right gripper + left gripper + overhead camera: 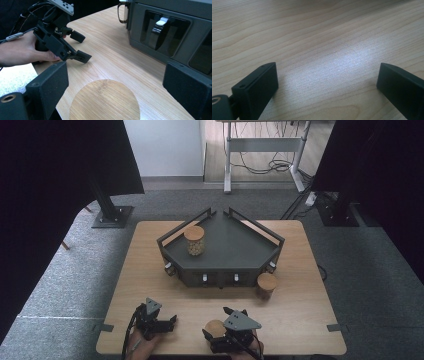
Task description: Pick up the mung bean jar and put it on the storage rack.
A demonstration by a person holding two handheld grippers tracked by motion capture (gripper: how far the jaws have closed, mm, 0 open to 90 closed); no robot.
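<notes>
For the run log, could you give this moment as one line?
left gripper: open, empty | right gripper: open around jar lid | tray: one jar

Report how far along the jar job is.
Done: one wood-lidded jar stands on the dark tray. In hand: the right tool straddles a second jar, jaws open, not gripping. To do: that jar and a third jar on the table beside the tray. The left tool is open, idle.

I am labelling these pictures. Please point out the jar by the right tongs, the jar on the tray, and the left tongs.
Jar by right tongs (105, 101), right gripper view, wooden lid.
Jar on tray (194, 240), high view, its side.
Left tongs (172, 321), high view, between the tips.
</notes>
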